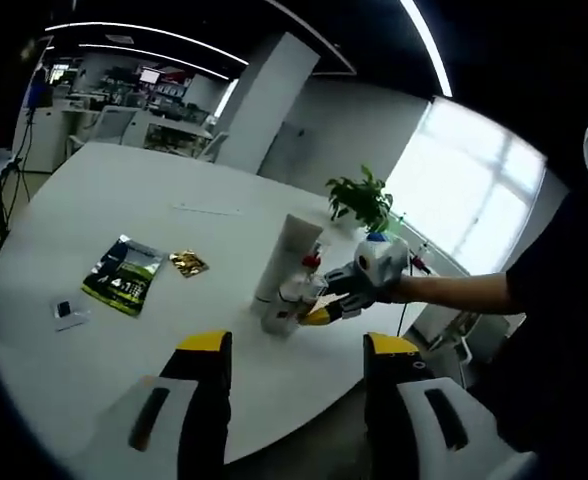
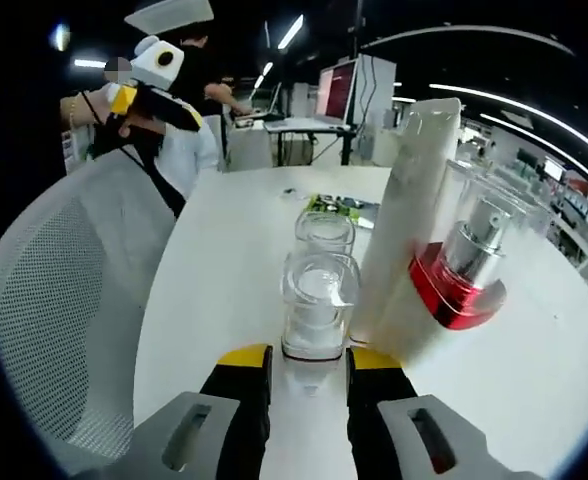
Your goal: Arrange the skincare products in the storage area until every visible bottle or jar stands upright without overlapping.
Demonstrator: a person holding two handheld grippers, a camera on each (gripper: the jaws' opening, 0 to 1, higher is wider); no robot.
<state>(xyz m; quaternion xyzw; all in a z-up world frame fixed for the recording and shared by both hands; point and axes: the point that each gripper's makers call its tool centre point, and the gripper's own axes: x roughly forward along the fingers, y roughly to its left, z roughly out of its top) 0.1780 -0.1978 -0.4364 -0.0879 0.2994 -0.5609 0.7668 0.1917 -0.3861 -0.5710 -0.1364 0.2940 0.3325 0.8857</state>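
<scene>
A clear jar [image 2: 319,295] stands on the white table [image 2: 214,290], and my right gripper [image 2: 309,365] has its yellow-tipped jaws closed against the jar's base. Behind it stands a second clear jar [image 2: 324,232]. A tall white tube [image 2: 414,190] rises just right of them, with a red-collared pump bottle [image 2: 464,265] leaning beside it. In the left gripper view the same group shows as the white tube [image 1: 292,250], the jar [image 1: 277,318] and the red pump bottle [image 1: 309,263], with the right gripper [image 1: 322,308] at them. My left gripper [image 1: 296,350] is open, back from the group.
A green packet [image 1: 124,275], a gold sachet [image 1: 188,263] and a small card [image 1: 69,310] lie left of the products. A potted plant [image 1: 362,198] stands behind them. A mesh chair [image 2: 64,300] stands at the table's near edge. A person's sleeve [image 1: 474,290] reaches in from the right.
</scene>
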